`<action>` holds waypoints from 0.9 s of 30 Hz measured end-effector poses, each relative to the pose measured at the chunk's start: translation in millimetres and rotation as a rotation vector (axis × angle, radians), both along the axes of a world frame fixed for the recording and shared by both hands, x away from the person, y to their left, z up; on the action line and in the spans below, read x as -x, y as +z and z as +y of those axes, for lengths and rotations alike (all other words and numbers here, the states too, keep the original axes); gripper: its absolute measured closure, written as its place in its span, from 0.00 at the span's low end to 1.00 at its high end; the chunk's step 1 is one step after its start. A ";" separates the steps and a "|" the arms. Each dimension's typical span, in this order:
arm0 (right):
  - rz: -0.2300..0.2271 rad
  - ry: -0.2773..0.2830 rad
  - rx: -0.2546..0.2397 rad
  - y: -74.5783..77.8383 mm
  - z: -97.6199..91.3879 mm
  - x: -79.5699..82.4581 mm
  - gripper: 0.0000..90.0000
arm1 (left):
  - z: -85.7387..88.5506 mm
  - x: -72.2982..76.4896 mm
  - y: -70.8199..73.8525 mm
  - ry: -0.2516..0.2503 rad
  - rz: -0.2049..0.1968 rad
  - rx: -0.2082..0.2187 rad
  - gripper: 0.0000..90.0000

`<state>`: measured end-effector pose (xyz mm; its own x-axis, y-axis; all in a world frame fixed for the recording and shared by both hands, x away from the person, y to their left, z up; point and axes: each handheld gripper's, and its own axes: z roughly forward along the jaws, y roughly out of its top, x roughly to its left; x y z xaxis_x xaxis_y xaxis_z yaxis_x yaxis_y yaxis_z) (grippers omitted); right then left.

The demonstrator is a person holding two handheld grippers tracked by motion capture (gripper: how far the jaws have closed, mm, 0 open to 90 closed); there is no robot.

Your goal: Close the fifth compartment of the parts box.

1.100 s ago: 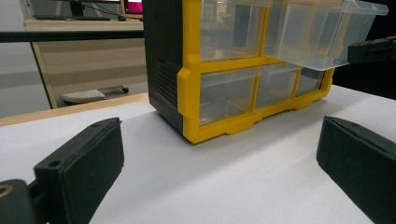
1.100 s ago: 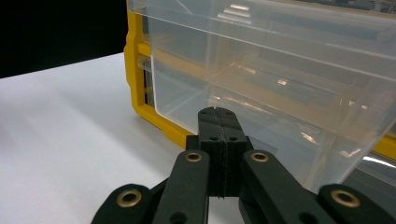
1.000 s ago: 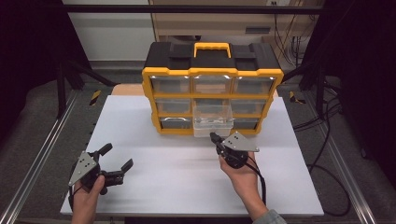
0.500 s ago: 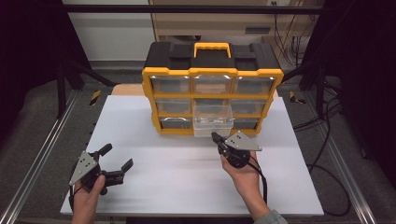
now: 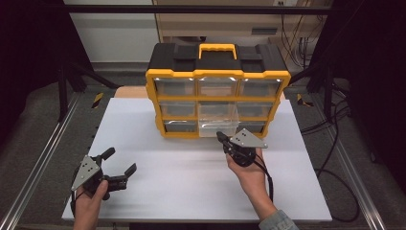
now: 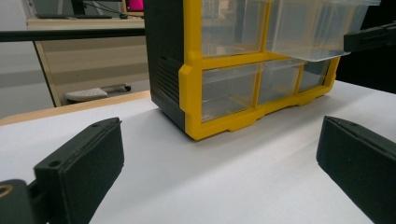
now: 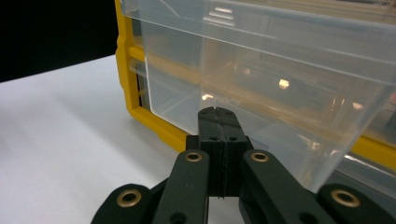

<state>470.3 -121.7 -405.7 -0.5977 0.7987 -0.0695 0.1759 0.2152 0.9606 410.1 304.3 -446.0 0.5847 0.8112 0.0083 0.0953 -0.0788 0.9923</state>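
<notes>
Pushing the half-out clear drawer (image 5: 219, 122), just ahead of my clenched, empty right claw (image 5: 224, 141), I'd press squarely at its front's centre so it slides straight into the yellow organizer (image 5: 218, 91), left claw (image 5: 118, 165) released.

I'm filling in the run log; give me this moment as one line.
scene: drawer organizer on table | middle drawer pulled out | right gripper shut, at drawer front | left gripper open, apart

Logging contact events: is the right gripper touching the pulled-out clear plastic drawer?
Cannot tell. In the right gripper view the right gripper, jaws pressed together, overlaps the clear plastic drawer, with neither contact nor gap plain.
</notes>
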 end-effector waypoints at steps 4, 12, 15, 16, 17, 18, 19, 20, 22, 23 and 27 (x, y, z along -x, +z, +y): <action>0.013 -0.001 -0.002 1.5 0.4 -5.5 1.00 | -0.9 -2.2 0.4 -0.007 0.003 0.001 0.01; 0.048 -0.015 -0.023 4.2 0.5 -16.3 1.00 | -2.7 -1.4 1.2 -0.019 0.000 0.000 0.01; 0.052 -0.018 -0.022 4.4 0.7 -18.8 1.00 | -3.2 -1.8 1.1 -0.019 0.001 -0.001 0.01; 0.054 -0.019 -0.021 4.3 0.6 -19.8 1.00 | -3.3 -1.8 1.1 -0.019 0.001 -0.002 0.01; 0.058 -0.023 -0.019 4.1 0.5 -20.8 1.00 | -3.3 -1.7 1.0 -0.018 0.002 -0.003 0.01; 0.059 -0.023 -0.018 3.8 0.1 -22.3 1.00 | -3.3 -1.5 1.0 -0.017 0.002 -0.005 0.01; 0.065 -0.025 -0.021 3.6 -0.1 -23.3 1.00 | -3.3 -1.2 1.0 -0.016 0.002 -0.004 0.01; 0.068 -0.029 -0.023 3.6 -0.3 -24.1 1.00 | -3.2 -1.1 1.1 -0.016 0.002 -0.004 0.01; 0.069 -0.028 -0.024 3.9 -0.5 -25.2 1.00 | -3.1 -1.3 1.0 -0.016 0.002 -0.003 0.01; 0.068 -0.029 -0.022 4.0 -0.7 -25.8 1.00 | -3.0 -1.6 0.9 -0.016 0.002 -0.003 0.01; 0.072 -0.031 -0.020 4.4 -0.5 -29.2 1.00 | -2.8 -1.7 1.0 -0.017 0.003 -0.004 0.01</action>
<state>499.5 -122.2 -401.3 -0.5757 0.8176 -0.0112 0.2506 0.1895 0.9494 411.8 301.4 -445.0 0.5984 0.8012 0.0096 0.0967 -0.0841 0.9917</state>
